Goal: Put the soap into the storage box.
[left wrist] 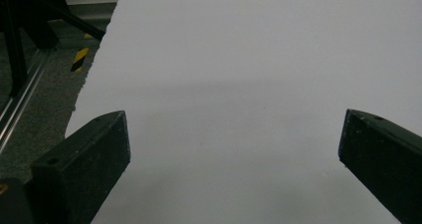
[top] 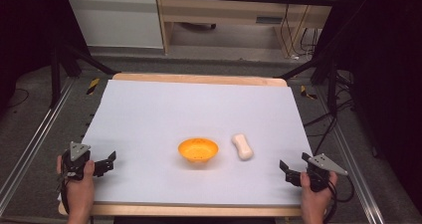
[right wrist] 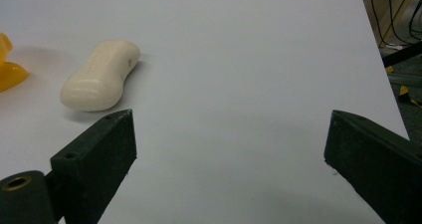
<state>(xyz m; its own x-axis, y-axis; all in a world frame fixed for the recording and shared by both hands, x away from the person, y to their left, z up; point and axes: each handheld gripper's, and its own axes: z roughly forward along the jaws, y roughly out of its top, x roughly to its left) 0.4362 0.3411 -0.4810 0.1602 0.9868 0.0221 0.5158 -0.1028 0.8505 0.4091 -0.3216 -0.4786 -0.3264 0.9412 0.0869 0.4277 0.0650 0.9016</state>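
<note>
Soap bar (top: 242,146) is lying on the white sheet (top: 164,109) just right of the orange bowl (top: 198,151), near it but not touching. Its long axis is running front-to-back w/ a slight tilt, far end leaning toward the bowl.

Right gripper (top: 287,170) is sitting at the sheet's near right corner, jaws spread wide, nothing btwn them. In the right gripper view the soap bar (right wrist: 101,75) is showing ahead and off to the left, beyond the left jaw tip, w/ a sliver of the bowl (right wrist: 10,67) at the frame edge. So the bar is lying forward-left of this gripper, not lined up btwn the jaws yet.

Left gripper (top: 107,163) is waiting at the near left edge, jaws also wide apart & empty; its own view is looking at bare sheet (left wrist: 239,84).

Right hand (top: 317,186) is clearly the nearer one. Likely call: swing left and forward, then close across the bar's narrow waist, i.e. jaws square to that long axis.
</note>
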